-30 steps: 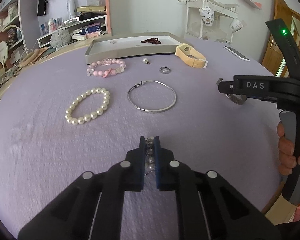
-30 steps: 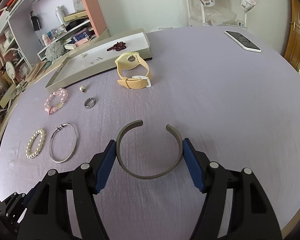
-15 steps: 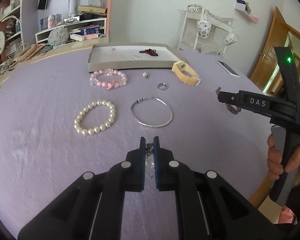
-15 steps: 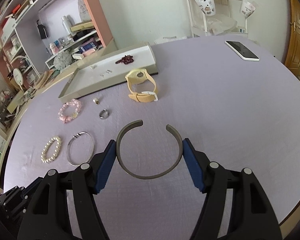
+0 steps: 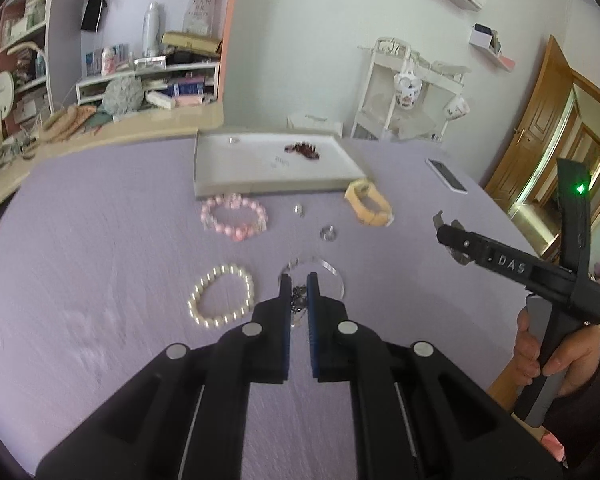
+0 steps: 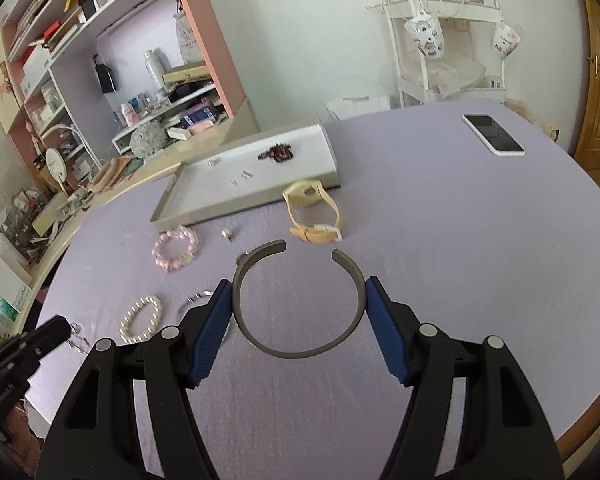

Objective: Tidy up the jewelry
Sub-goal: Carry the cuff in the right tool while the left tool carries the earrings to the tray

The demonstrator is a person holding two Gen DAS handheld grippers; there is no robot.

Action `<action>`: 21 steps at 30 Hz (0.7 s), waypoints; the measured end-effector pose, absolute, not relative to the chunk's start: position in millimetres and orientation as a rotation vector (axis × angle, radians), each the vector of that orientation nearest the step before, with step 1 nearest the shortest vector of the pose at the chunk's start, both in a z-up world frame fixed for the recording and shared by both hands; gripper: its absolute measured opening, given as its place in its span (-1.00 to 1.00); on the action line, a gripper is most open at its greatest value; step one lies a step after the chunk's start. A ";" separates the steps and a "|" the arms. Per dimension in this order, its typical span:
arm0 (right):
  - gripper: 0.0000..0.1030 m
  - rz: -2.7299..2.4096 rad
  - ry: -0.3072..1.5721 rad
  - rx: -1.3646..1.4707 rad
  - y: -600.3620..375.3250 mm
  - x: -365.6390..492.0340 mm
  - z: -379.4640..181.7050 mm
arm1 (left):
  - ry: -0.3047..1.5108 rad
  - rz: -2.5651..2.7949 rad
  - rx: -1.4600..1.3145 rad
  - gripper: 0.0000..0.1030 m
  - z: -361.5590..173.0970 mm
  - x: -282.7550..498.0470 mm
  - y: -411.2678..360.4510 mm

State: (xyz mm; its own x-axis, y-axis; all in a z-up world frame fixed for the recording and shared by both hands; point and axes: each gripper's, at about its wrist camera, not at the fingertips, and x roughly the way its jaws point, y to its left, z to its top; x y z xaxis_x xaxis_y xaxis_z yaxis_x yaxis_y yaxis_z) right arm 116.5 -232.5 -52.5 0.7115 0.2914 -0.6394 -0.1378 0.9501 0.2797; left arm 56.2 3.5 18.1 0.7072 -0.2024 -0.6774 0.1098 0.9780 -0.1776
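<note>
Holding: left gripper (image 5: pixel 299 292) pinched narrow on a small dark beaded chain (image 5: pixel 299 303); right gripper (image 6: pixel 300 304) spread across an open grey metal cuff bangle (image 6: pixel 298 300), both above the lavender table's (image 6: pixel 460 260) near edge. Risk: springy cuff could pop free; dangling chain could snag.

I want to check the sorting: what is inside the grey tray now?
Inside the grey tray: a dark red beaded piece, a few tiny pale items. No part is covered.
</note>
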 end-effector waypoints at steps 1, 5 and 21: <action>0.32 0.243 0.738 0.216 -231.8 118.3 -47.7 | 0.759 -0.176 -0.122 -0.85 26.4 58.6 3.8; 0.32 0.252 0.716 0.204 -227.4 126.2 -30.7 | 0.741 -0.175 -0.116 -0.85 49.8 71.1 4.6; 0.32 0.310 0.687 0.142 -196.5 200.6 3.9 | 0.669 -0.128 -0.110 -0.85 112.7 186.2 21.9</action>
